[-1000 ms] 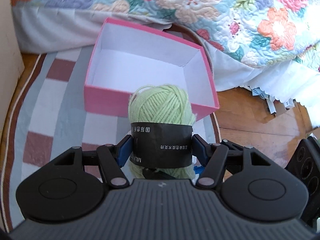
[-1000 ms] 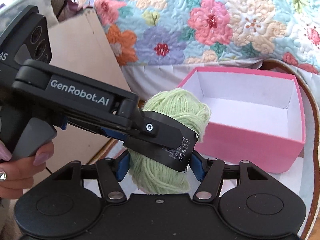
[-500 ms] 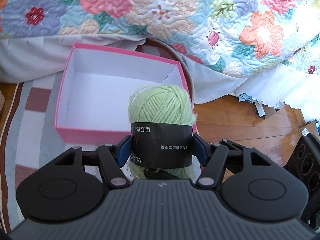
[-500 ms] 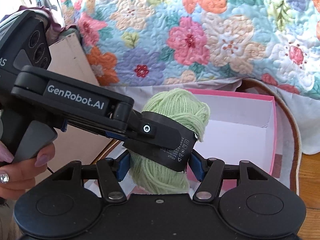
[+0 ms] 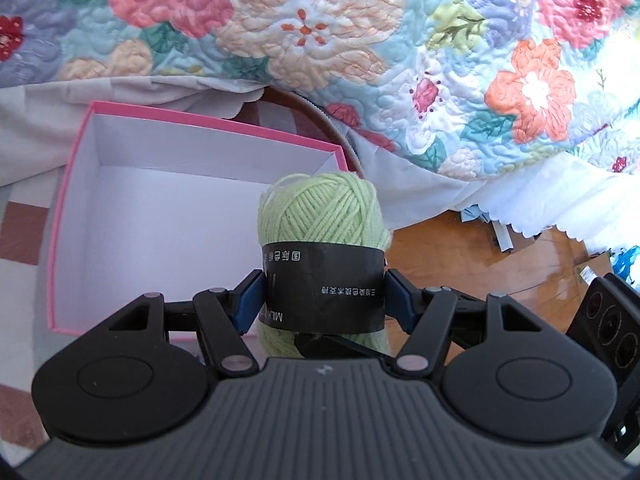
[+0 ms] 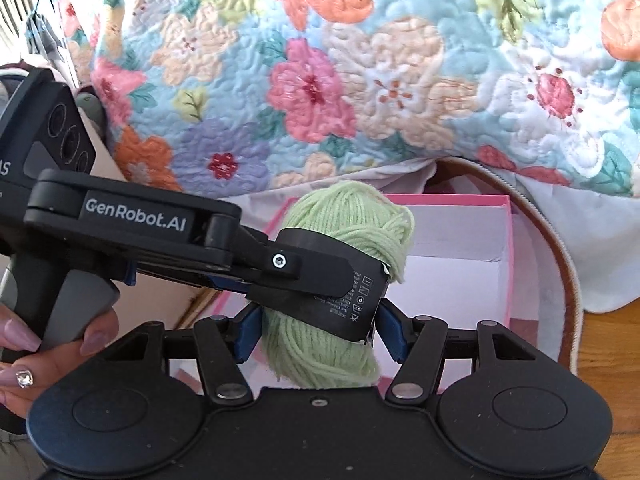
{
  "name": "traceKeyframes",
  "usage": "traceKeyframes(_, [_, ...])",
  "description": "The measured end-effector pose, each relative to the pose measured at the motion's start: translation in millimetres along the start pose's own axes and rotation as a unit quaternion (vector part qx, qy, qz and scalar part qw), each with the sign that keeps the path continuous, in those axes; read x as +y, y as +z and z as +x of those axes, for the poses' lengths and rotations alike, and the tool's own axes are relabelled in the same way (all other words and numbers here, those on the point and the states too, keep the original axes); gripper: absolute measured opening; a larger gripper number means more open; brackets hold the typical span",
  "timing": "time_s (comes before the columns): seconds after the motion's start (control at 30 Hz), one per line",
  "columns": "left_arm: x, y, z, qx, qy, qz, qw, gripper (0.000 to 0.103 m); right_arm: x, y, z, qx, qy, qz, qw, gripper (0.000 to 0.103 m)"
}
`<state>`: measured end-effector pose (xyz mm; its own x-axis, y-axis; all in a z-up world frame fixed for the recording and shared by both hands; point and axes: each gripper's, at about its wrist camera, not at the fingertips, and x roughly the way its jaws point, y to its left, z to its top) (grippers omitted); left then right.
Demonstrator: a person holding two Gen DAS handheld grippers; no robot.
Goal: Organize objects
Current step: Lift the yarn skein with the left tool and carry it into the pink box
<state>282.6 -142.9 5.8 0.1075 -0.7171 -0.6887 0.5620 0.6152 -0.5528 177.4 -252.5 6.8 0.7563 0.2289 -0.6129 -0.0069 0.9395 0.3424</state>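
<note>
Above the near right corner of the pink box (image 5: 72, 200), both left gripper (image 5: 324, 296) and right gripper (image 6: 316, 324) clench the green yarn ball (image 5: 324, 216), which could roll outside if released unevenly.

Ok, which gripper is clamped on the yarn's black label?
The left gripper: its blue pads press the black label band on the green yarn. The right gripper holds the same ball lower, mostly against bare green strands.

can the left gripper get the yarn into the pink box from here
Probably yes: the left gripper holds the green yarn above the open pink box, nothing visible inside. The right gripper also clamps it.
</note>
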Motion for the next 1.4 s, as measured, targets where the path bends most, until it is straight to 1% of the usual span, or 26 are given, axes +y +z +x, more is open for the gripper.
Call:
traceKeyframes(0.17, [7.8, 11.9, 29.2, 0.009, -0.006, -0.011, 0.9999, 0.063, -18.1, 6.8, 16.2, 0.017, -0.023, -0.001, 1.000, 0.063])
traceKeyframes(0.27, [20.1, 17.1, 42.4, 0.004, -0.016, -0.046, 0.9988, 0.063, -28.8, 10.7, 27.2, 0.024, -0.030, 0.001, 0.999, 0.063])
traceKeyframes(0.37, [32.3, 23.7, 54.7, -0.007, -0.019, -0.064, 0.9977, 0.063, -37.4, 19.3, 43.3, 0.027, -0.028, 0.001, 0.999, 0.063])
traceKeyframes(0.5, [43.0, 34.9, 74.0, 0.004, -0.018, -0.079, 0.9967, 0.063, -41.9, 23.7, 61.8, 0.042, -0.038, 0.002, 0.998, 0.062])
traceKeyframes(0.67, [54.0, 41.8, 97.2, 0.020, -0.026, -0.093, 0.9951, 0.063, -44.5, 25.2, 77.1, 0.051, -0.070, -0.003, 0.996, 0.062])
traceKeyframes(0.87, [60.7, 41.2, 111.9, 0.030, -0.020, -0.088, 0.9955, 0.063, -35.9, 24.0, 92.3, 0.067, -0.118, -0.041, 0.990, 0.061])
traceKeyframes(1.0, [63.7, 39.7, 123.3, 0.037, -0.016, -0.090, 0.9951, 0.060, -33.3, 20.0, 104.4, 0.084, -0.148, -0.069, 0.983, 0.061])
traceKeyframes(1.1, [67.0, 38.9, 131.7, 0.040, -0.009, -0.104, 0.9938, 0.056, -29.2, 18.7, 115.6, 0.106, -0.175, -0.091, 0.975, 0.061])
traceKeyframes(1.17, [69.5, 38.3, 136.9, 0.041, -0.003, -0.113, 0.9928, 0.053, -23.2, 19.8, 125.9, 0.130, -0.195, -0.115, 0.965, 0.061])
traceKeyframes(1.2, [71.1, 38.1, 138.6, 0.042, -0.002, -0.116, 0.9923, 0.052, -23.2, 21.7, 129.7, 0.141, -0.196, -0.115, 0.963, 0.062])
traceKeyframes(1.27, [75.0, 37.6, 141.4, 0.044, -0.001, -0.120, 0.9918, 0.052, -28.6, 25.4, 134.0, 0.156, -0.185, -0.105, 0.964, 0.062])
traceKeyframes(1.4, [79.6, 38.3, 143.5, 0.051, -0.004, -0.122, 0.9912, 0.051, -31.7, 26.1, 132.4, 0.163, -0.171, -0.115, 0.965, 0.064])
